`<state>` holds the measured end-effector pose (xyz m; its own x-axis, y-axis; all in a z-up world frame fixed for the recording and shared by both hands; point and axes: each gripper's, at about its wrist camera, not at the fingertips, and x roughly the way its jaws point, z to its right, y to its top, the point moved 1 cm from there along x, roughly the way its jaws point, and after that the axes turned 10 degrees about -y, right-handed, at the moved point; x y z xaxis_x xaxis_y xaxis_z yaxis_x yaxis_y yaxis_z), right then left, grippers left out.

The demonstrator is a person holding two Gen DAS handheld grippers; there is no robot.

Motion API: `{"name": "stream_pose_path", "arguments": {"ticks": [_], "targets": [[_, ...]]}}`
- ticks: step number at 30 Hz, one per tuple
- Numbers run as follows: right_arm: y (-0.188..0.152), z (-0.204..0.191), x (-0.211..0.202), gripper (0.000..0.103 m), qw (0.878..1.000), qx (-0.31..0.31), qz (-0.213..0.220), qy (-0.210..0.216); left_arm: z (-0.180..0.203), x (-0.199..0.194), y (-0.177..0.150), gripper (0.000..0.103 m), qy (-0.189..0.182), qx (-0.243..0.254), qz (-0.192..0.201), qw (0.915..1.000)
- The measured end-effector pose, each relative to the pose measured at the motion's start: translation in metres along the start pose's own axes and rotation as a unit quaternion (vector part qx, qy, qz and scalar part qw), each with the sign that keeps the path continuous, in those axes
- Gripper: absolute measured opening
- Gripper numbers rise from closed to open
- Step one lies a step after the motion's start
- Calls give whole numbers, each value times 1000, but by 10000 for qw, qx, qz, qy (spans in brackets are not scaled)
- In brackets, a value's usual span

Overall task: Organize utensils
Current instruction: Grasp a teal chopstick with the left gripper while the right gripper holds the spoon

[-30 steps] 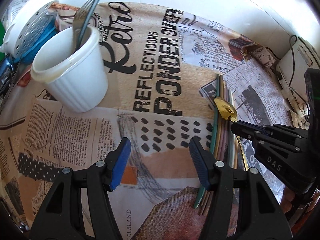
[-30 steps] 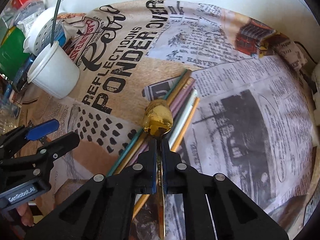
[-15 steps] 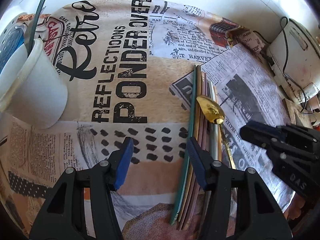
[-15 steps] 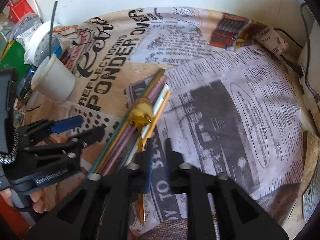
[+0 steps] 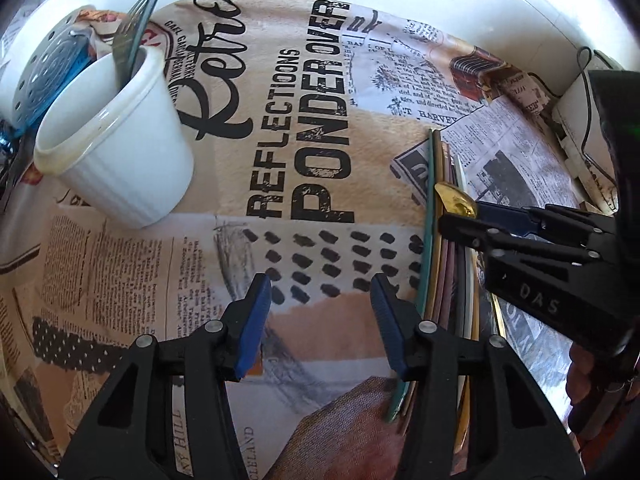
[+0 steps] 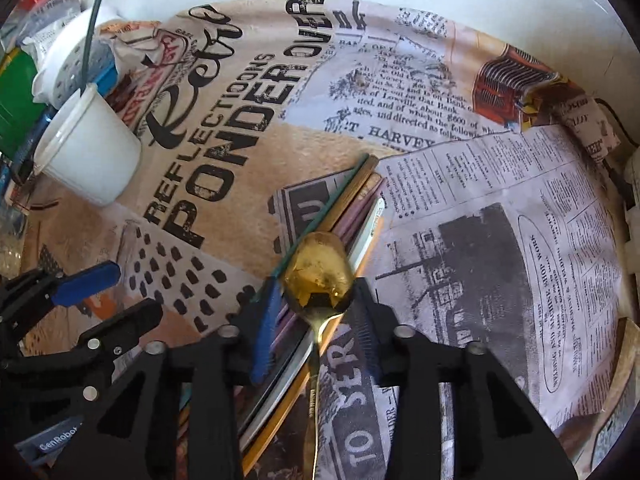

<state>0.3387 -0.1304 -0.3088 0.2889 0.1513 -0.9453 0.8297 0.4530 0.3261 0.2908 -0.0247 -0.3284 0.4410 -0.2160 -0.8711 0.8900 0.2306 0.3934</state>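
the right gripper (image 6: pixel 316 304) had its jaws clamped shut on the gold spoon's (image 6: pixel 318 270) neck a second ago; now they stand apart on either side of it, not pressing. the spoon lies on the bundle of coloured straws (image 6: pixel 340 208) on the newspaper-print surface (image 6: pixel 500 220), so that grip looks to be given up or reset. the left gripper (image 5: pixel 318 312), jaws middling and closing on nothing, hovers beside the bundle. the white cup (image 5: pixel 116 148), with a fork (image 5: pixel 128 36) in it, waits well apart.
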Motion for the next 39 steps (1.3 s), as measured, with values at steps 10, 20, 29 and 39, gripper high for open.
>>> {"name": "stream_pose_path", "arguments": {"ticks": [10,20,29,39], "targets": [[-8,28,-31,31,9983,465,272,212,21,22,19,46,-488,166,-298,9982],[-24,56,-60,31,9946,808,575,320,51,48,43,36,-375,579,-492,9964],[-30,70,-70,31,9914,1015,721,408,61,56,58,36,-123,738,-507,9959],[-37,85,-77,31,9879,1246,796,461,80,66,66,30,193,1058,-617,9923]]}}
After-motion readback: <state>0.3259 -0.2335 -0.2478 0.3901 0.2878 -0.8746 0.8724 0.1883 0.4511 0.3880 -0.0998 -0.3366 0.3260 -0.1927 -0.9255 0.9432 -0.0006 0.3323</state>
